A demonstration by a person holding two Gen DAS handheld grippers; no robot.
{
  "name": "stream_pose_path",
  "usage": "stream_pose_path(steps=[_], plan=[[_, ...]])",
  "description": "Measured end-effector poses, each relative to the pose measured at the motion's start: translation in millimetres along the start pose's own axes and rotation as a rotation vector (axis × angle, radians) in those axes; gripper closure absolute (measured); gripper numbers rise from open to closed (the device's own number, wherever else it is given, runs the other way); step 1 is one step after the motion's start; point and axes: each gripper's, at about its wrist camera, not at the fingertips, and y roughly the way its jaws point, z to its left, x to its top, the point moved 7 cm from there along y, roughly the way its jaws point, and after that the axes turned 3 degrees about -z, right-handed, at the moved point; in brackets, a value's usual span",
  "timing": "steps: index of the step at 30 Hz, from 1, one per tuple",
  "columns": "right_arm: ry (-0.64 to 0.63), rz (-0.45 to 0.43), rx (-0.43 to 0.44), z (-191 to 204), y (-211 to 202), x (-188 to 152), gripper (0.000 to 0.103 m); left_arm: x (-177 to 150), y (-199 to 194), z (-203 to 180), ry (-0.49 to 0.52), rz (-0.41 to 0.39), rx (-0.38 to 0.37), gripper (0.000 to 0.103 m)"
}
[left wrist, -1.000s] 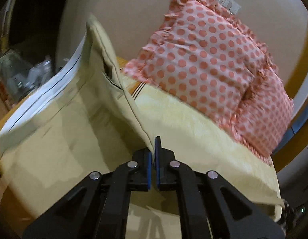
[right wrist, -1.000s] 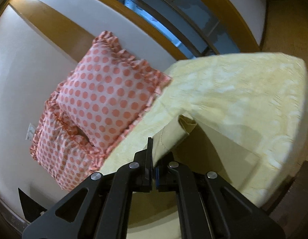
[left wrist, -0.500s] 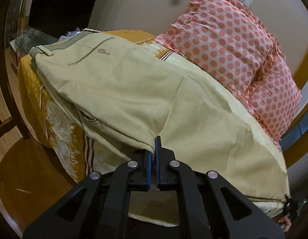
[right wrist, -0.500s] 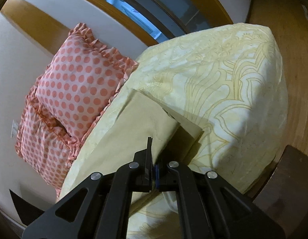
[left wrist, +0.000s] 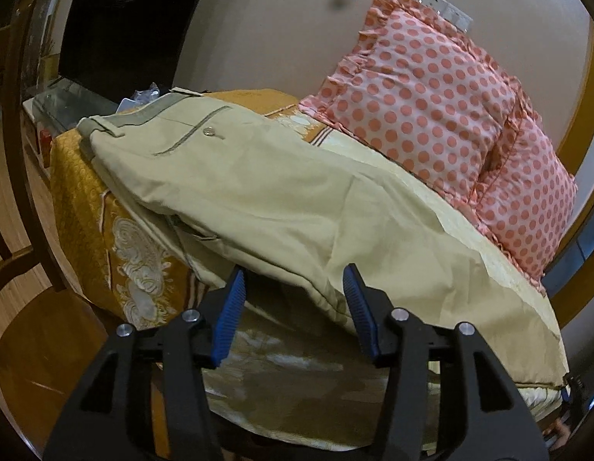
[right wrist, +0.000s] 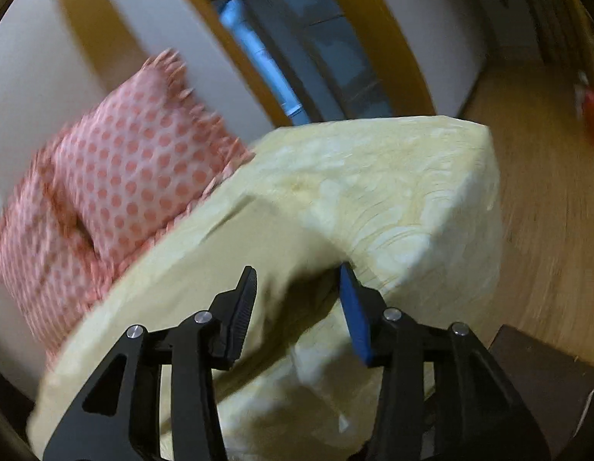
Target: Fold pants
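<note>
Beige pants (left wrist: 281, 199) lie flat along the bed, waistband with button pocket at the far left, legs running right toward the near edge. My left gripper (left wrist: 295, 292) is open, its blue pads on either side of the pants' near folded edge, holding nothing. In the blurred right wrist view the pants' leg end (right wrist: 235, 253) lies on the pale yellow bedspread (right wrist: 404, 192). My right gripper (right wrist: 297, 296) is open just at the hem, empty.
Two pink polka-dot pillows (left wrist: 431, 100) lean against the wall behind the pants; they also show in the right wrist view (right wrist: 135, 169). A wooden chair (left wrist: 24, 238) stands at the left of the bed. Wooden floor (right wrist: 546, 192) lies past the bed corner.
Both grippers held the pants' edge shut, carried it over and laid it on the bed, then opened and let go. The pants now lie folded lengthwise.
</note>
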Motion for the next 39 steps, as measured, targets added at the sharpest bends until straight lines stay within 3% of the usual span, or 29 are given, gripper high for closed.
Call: stream_pose_path(steps=[2,5,7,11,13,17,20,22,24,25,27,28,31,34,39], plan=[[0.015,0.038,0.065,7,6,-8,0.084,3,-2,4,-0.018,-0.016,0.004,0.048],[0.025,0.043,0.079,7,8,-7,0.095,10,-11,18,-0.058,-0.072,0.037,0.044],[0.005,0.037,0.105,18,9,-5,0.097,15,-17,32,-0.094,-0.103,0.059,0.043],[-0.157,0.021,0.316,111,-13,0,0.097,24,-21,64,-0.176,-0.139,0.126,0.039],[-0.255,0.025,0.479,183,-31,-10,0.097,24,-17,74,-0.206,-0.133,0.132,0.038],[-0.434,0.157,0.82,323,-62,-78,0.097,23,-12,83,-0.236,-0.134,0.124,0.033],[-0.579,0.324,0.936,383,-69,-150,0.096,23,-8,84,-0.246,-0.134,0.108,0.031],[-0.803,0.502,0.937,406,-73,-222,0.095,23,-7,85,-0.253,-0.136,0.089,0.028],[-0.935,0.606,0.957,405,-88,-270,0.088,25,-5,87,-0.259,-0.139,0.065,0.027],[-0.946,0.607,0.972,403,-95,-274,0.083,26,-5,88,-0.258,-0.141,0.058,0.026],[-0.918,0.565,0.996,400,-103,-266,0.052,29,-5,91,-0.266,-0.153,0.049,0.024],[-0.88,0.535,1.0,400,-104,-256,0.048,31,-4,94,-0.275,-0.16,0.042,0.023],[-0.808,0.457,0.93,394,-88,-234,0.048,38,-4,101,-0.305,-0.185,0.035,0.023],[-0.878,0.532,0.824,388,-65,-256,0.048,47,-1,106,-0.315,-0.199,0.046,0.023],[-0.861,0.536,0.831,388,-63,-262,0.043,65,14,116,-0.305,-0.189,0.101,0.023]])
